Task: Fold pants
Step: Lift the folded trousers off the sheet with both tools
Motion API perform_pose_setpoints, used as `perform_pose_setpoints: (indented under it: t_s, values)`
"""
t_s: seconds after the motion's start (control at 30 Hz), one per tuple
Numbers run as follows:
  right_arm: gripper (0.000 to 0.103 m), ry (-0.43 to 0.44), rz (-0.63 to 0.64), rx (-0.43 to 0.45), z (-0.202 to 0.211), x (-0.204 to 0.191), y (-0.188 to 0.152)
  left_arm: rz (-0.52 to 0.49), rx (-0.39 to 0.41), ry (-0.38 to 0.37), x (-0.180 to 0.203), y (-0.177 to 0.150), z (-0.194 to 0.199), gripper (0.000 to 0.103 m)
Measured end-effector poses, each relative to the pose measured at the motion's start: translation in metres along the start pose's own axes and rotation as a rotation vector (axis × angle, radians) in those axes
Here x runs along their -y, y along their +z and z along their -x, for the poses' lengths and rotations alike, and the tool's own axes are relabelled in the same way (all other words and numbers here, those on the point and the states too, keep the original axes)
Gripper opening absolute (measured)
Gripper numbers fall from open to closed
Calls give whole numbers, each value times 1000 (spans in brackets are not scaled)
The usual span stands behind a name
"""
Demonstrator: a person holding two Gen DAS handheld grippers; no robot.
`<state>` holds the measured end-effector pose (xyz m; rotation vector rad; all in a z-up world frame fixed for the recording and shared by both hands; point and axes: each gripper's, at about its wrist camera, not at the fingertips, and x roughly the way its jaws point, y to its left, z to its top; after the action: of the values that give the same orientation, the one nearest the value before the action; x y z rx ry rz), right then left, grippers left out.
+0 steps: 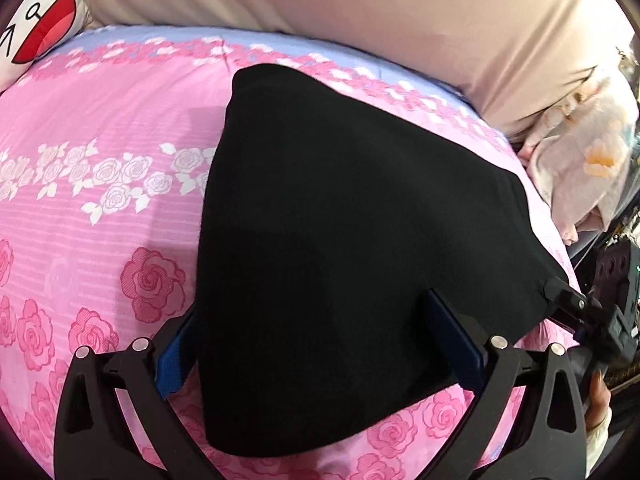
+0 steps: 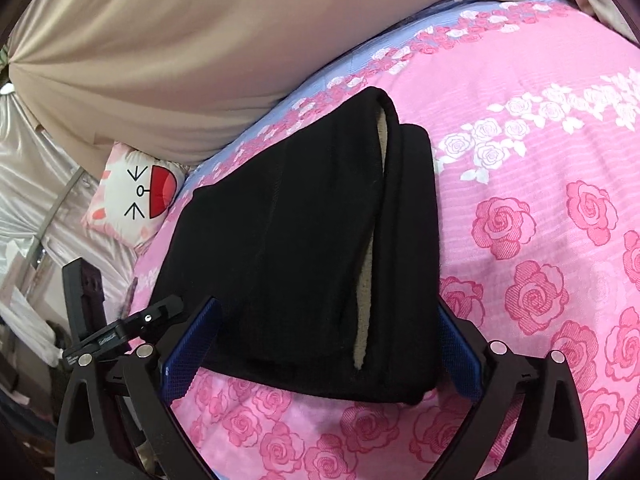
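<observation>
The black pants (image 2: 304, 240) lie folded in thick layers on the pink rose bed cover (image 2: 540, 160). They look soft, fleecy and limp, not heavy; I think the stacked near edge is best to grasp. Both the right gripper (image 2: 320, 340) and the left gripper (image 1: 312, 340) have fingers wide apart, straddling the cloth and pinching nothing.
</observation>
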<state>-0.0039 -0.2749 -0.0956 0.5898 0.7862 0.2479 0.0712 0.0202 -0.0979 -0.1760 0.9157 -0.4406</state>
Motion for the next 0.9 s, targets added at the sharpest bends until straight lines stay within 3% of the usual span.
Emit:
perform_pose_setpoints:
  t_s: [0.23,0.3,0.37,0.4,0.47,0.63,0.73,0.9]
  values:
    - [97,4,-59,3,-10,0,15,12,33,-5,5,6,-9,98]
    - [87,-4,-62,13,-14,0,17,22,30,-23,4,11,-13,98]
    - [61,-8,-68,17,-16,1,18,29,27,-40,4,13,-16,98]
    - [55,16,-88,12,-18,5,18,33,29,-46,4,14,-16,98]
    - [51,55,-116,14,-17,12,18,29,30,-47,5,14,-17,84]
    - [45,61,-90,50,-6,1,16,15,43,-42,9,14,-4,47]
    - [44,77,-69,66,7,-10,16,0,84,-51,8,11,12,31]
    - [44,95,-49,59,25,-20,6,15,66,-103,7,-1,32,25]
